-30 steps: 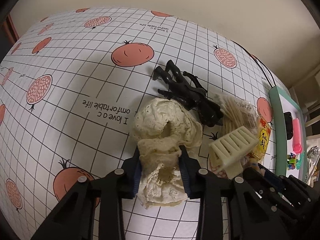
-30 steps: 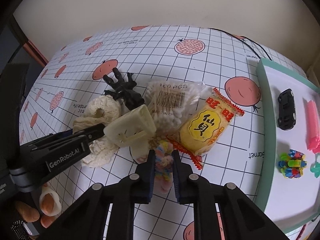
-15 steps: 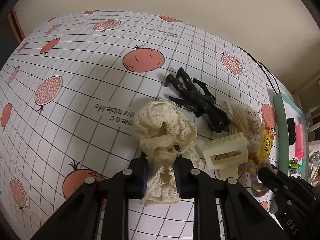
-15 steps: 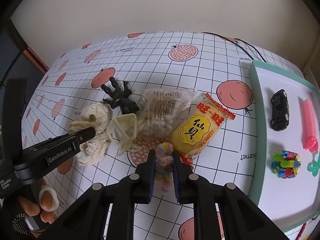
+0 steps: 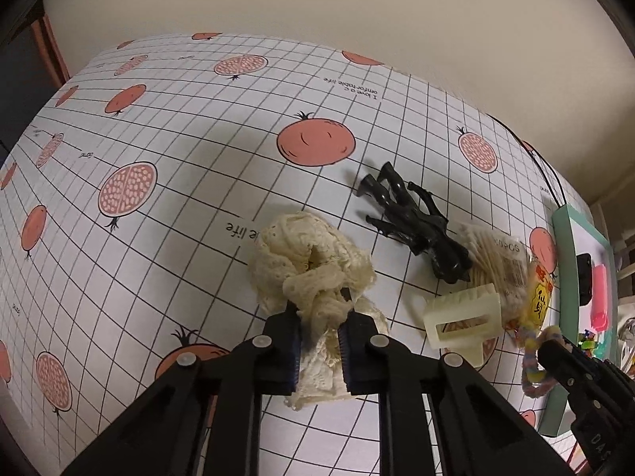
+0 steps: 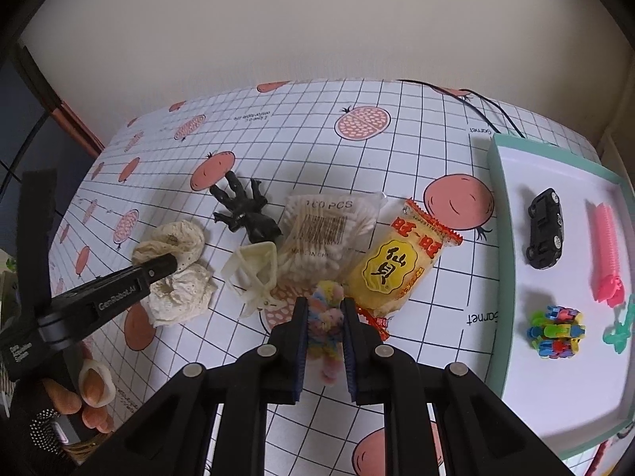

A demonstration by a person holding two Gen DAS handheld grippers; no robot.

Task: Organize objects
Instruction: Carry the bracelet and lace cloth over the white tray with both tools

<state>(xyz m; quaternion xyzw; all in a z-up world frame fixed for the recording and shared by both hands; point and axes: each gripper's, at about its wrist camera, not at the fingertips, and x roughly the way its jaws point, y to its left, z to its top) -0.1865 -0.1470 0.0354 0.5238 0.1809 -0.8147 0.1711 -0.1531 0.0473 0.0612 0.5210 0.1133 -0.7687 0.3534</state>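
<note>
Only the right wrist view shows the white tray with its teal rim at the right of the table, holding a black toy car, a pink comb-like piece, a multicoloured block toy and a teal piece at its edge; the left wrist view catches just a sliver of that tray. The left view, in turn, looks straight down the left gripper, whose 2 fingers are clamped on the cream lace cloth, bunched on the pomegranate-print tablecloth. The right gripper is closed on a pastel fuzzy loop, held just in front of the yellow snack packet. Between the 2 grippers lie a cream plastic clip, a bag of cotton swabs marked 100 PCS, and a black toy figure on its back, touching the swab bag. The clip rests against the swab bag. A person's hand grips the left tool at the lower left. A black cable runs behind the tray.
</note>
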